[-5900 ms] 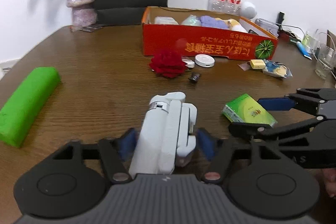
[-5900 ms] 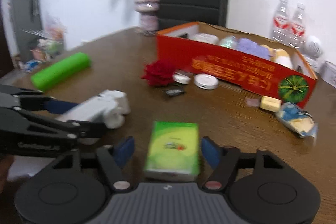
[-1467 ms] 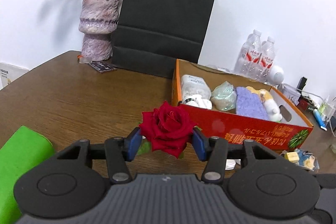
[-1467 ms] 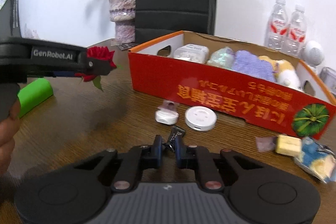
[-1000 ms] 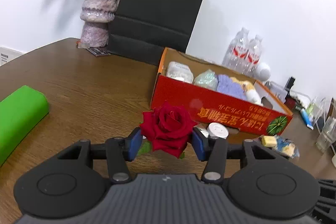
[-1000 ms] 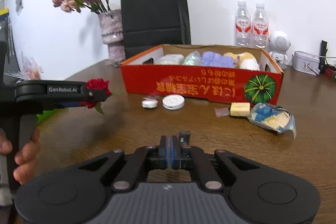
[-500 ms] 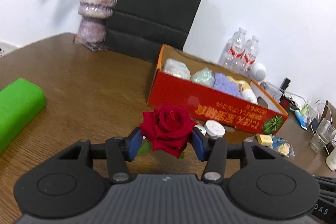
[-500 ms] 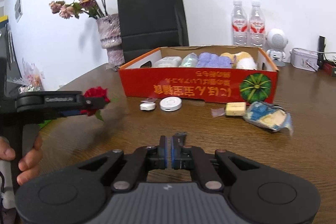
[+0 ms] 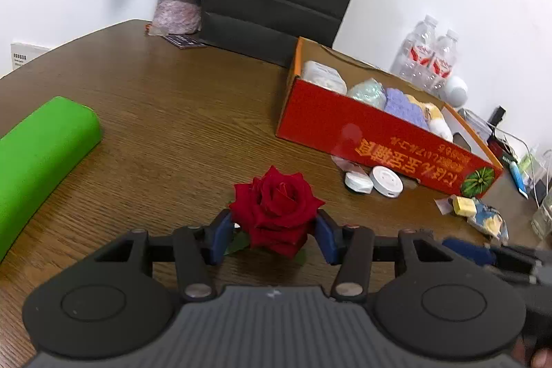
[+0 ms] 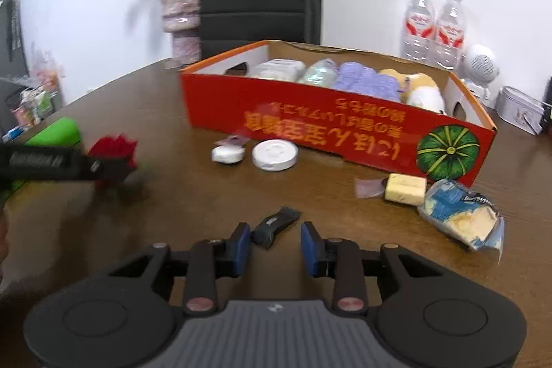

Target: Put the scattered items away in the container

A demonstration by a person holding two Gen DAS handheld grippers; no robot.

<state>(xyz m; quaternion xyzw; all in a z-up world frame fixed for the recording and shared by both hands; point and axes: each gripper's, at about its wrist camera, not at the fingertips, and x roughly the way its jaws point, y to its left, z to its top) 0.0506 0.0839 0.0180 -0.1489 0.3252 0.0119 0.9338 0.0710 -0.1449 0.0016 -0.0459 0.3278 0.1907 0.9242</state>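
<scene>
One rose (image 9: pixel 276 209) clamped in left gripper (image 9: pixel 272 235) jaws; right gripper (image 10: pixel 274 245) jaws just parted, one black clip (image 10: pixel 274 225) lying loose between; two white discs (image 10: pixel 274 154) by box (image 10: pixel 331 130).

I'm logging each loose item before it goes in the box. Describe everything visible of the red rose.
The rose is a full, deep red bloom, petals layered and open, facing up and towards the camera; it may well be artificial. Green leaves peek out beneath it. No stem shows. It sits clamped between the blue pads of the left gripper, over the wooden table, short of the box. In the right wrist view it is blurred, at the gripper's tip.
</scene>
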